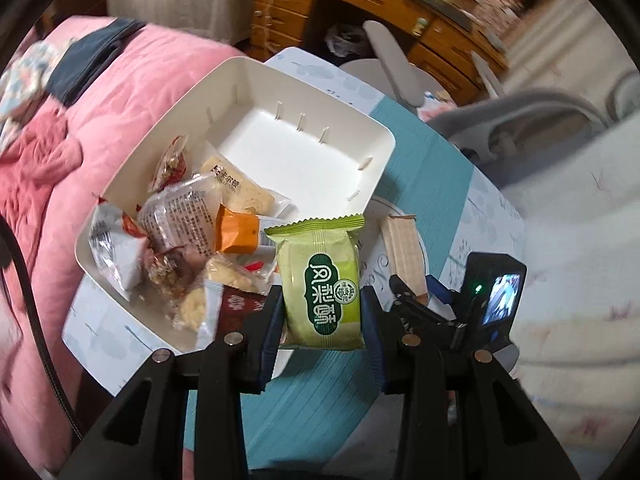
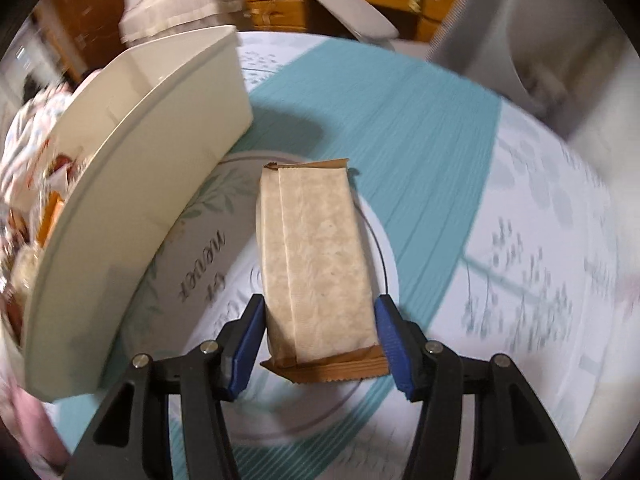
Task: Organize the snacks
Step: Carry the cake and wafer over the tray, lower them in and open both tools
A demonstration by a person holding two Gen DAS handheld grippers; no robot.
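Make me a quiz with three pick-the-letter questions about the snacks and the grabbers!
1. Where is the tan snack packet?
A. inside the white bin
B. above the round plate
C. on the pink blanket

2. What colour is the packet in the left gripper?
A. green
B. purple
C. black

3. What is the right gripper doing?
A. hanging open with nothing
B. closed on the tan snack packet
C. holding a spoon

Answers: 1 B, the plate with lettering lies under it, beside the white bin. 2 A, the green snack packet sits between the fingers. 3 B, both blue pads press its sides.
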